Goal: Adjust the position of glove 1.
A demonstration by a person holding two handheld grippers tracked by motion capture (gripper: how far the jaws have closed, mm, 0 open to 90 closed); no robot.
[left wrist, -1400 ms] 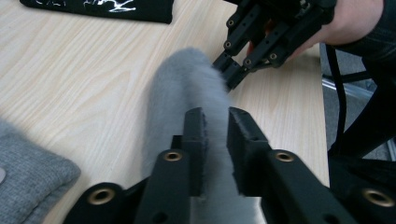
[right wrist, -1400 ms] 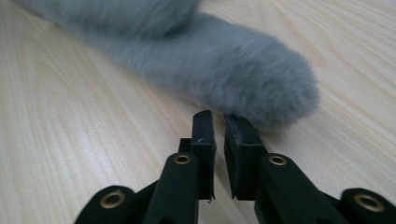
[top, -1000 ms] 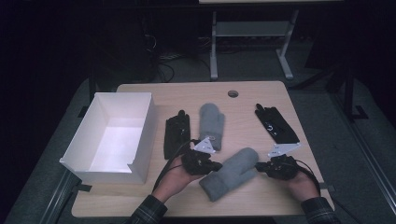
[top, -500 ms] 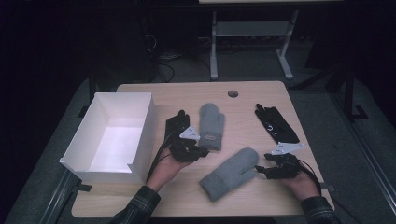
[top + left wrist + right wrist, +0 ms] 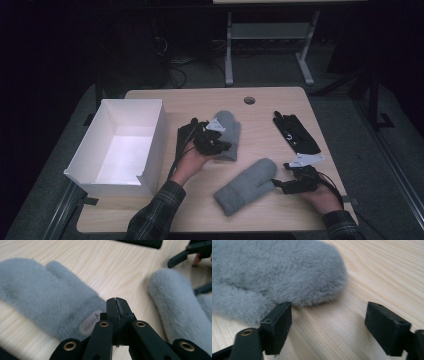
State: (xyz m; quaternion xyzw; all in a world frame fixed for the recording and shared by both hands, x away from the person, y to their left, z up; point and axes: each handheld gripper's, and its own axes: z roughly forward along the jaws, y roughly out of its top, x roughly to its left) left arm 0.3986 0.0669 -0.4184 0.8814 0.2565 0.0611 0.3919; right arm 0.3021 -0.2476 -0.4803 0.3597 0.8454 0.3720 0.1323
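Observation:
Two fluffy grey mittens lie on the wooden table. The far mitten [image 5: 228, 129] [image 5: 47, 295] carries a small oval label, and my left gripper [image 5: 225, 146] [image 5: 117, 302] hovers over its cuff end with the jaws shut on nothing. The near mitten [image 5: 246, 185] [image 5: 282, 272] [image 5: 175, 307] lies slanted. At its upper right end my right gripper [image 5: 278, 185] [image 5: 329, 315] stands open; its jaws have just been opening and only bare wood lies between them. One black glove [image 5: 296, 132] lies at the right, another [image 5: 184, 136] beside my left hand.
A white open box [image 5: 155, 145] stands at the table's left. A round cable hole [image 5: 249, 100] sits near the far edge. A white tag [image 5: 306, 160] lies by the right black glove. Beyond the table stands a metal frame on dark floor.
My left gripper has moved away from the near mitten up to the far mitten. The right gripper's jaws have opened and let go of the near mitten.

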